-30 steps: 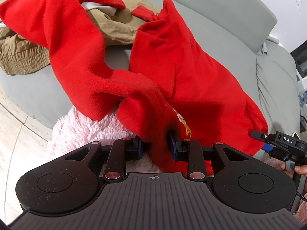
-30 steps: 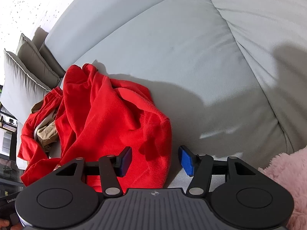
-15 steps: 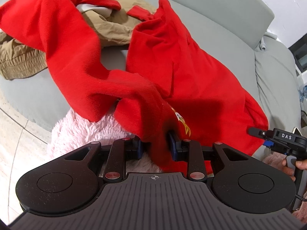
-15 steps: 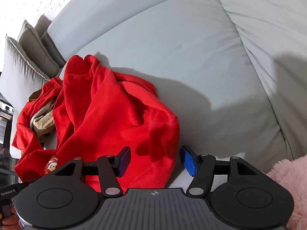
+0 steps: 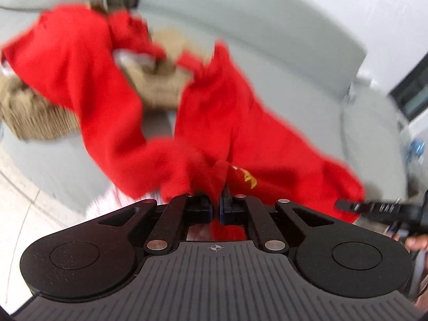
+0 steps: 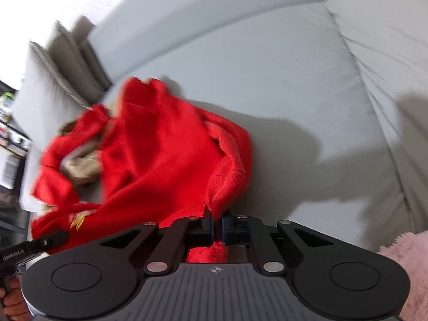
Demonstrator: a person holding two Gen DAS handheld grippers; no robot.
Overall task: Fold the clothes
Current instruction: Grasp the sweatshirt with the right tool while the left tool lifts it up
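Both grippers have just closed since the earlier frames, each now pinching the red fleece garment; the left gripper clamps a bunched fold beside the yellow emblem; the right gripper grips the garment's near edge; fabric shows between both pairs of jaws; the garment has lifted at its near end, the rest trailing across the grey sofa over tan clothing; pink fluffy fabric lies at the near edge.
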